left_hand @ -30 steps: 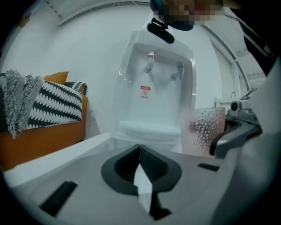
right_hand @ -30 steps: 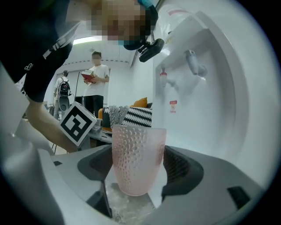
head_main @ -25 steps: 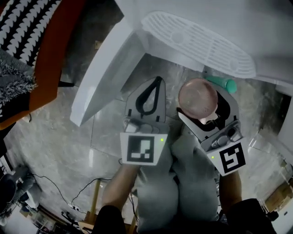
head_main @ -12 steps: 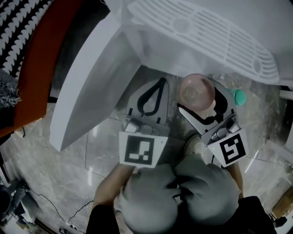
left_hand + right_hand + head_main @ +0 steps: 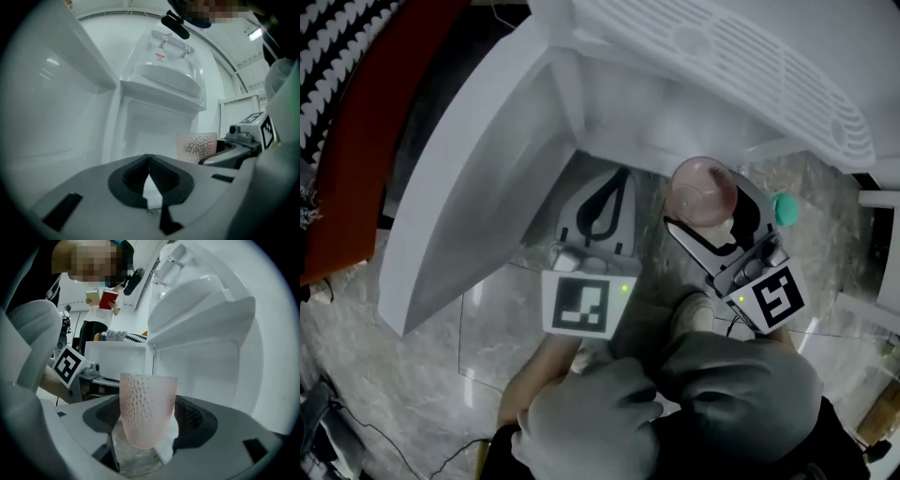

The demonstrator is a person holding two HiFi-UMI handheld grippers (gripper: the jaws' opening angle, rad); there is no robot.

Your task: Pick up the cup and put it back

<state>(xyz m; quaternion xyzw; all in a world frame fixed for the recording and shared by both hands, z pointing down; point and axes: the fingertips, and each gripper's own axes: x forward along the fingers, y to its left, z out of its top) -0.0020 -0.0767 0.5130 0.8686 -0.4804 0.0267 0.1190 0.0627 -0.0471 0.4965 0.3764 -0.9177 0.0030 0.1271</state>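
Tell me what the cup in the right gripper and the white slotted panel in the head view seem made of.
Cup: pale pink and translucent, with a frosted, dimpled wall. Light shows through it, so it is glass or hard plastic; I cannot tell which. Slotted panel: white, smooth and moulded with rows of slots, most likely plastic.

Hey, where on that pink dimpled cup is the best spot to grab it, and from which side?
Take the cup across the lower half of its side wall, coming in level from the side, as the right tool does. It stands upright, open mouth up, and its wall narrows downward; the dimples should resist slipping.
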